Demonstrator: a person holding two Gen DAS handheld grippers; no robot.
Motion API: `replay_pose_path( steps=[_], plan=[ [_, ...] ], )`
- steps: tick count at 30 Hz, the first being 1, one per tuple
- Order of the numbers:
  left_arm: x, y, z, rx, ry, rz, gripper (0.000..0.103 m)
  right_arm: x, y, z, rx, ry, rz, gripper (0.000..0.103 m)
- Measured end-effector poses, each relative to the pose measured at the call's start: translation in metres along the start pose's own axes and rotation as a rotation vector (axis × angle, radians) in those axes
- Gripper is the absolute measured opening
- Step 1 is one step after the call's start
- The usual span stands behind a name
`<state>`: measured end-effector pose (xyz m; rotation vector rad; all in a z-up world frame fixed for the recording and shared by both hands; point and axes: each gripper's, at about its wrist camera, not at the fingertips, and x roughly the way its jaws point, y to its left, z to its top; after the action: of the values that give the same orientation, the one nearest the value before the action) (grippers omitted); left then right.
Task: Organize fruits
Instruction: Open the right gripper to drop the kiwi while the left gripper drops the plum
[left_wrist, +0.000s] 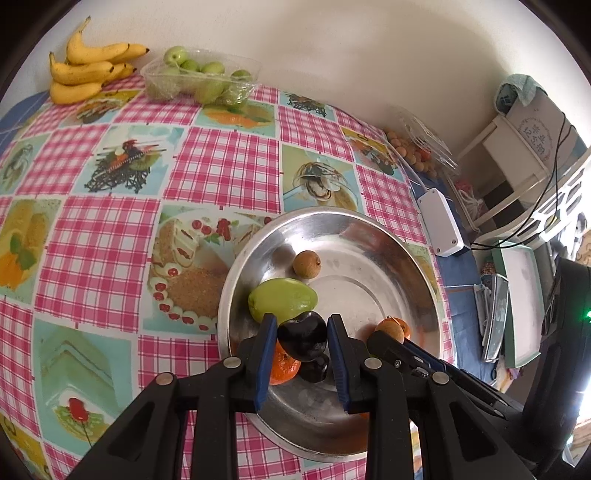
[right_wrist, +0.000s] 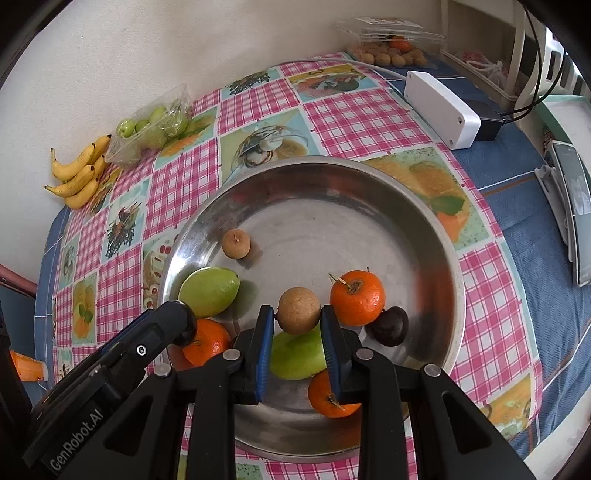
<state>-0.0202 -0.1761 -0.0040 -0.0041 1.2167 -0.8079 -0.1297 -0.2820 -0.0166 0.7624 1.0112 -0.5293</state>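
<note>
A round steel tray (left_wrist: 424, 280) (right_wrist: 439, 243) on the checked tablecloth holds mixed fruit. My left gripper (left_wrist: 302, 341) is shut on a dark purple plum (left_wrist: 303, 339) above the tray, over an orange (left_wrist: 282, 363) and a green fruit (left_wrist: 282, 299). My right gripper (right_wrist: 298, 314) is shut on a small brown longan (right_wrist: 298, 311) above the tray. Under it lie a green fruit (right_wrist: 297, 354), oranges (right_wrist: 357, 297) (right_wrist: 328, 400), a dark plum (right_wrist: 389, 326), another green fruit (right_wrist: 208, 291) and a loose longan (right_wrist: 236, 243) (left_wrist: 306, 264).
Bananas (left_wrist: 85, 62) (right_wrist: 79, 173) and a clear tub of green fruit (left_wrist: 201, 79) (right_wrist: 151, 127) sit at the far edge by the wall. A clear tub of longans (right_wrist: 391, 48) (left_wrist: 417, 151) and a white box (right_wrist: 441, 107) (left_wrist: 441, 221) lie beyond the tray.
</note>
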Motion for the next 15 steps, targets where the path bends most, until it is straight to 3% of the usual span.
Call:
replay_pose_path(
  steps=[15],
  plan=[
    [0.007,0.013,0.001,-0.078,0.026,-0.039,0.031,0.01,0.001,0.002,-0.018,0.016,-0.014,0.027]
  ],
)
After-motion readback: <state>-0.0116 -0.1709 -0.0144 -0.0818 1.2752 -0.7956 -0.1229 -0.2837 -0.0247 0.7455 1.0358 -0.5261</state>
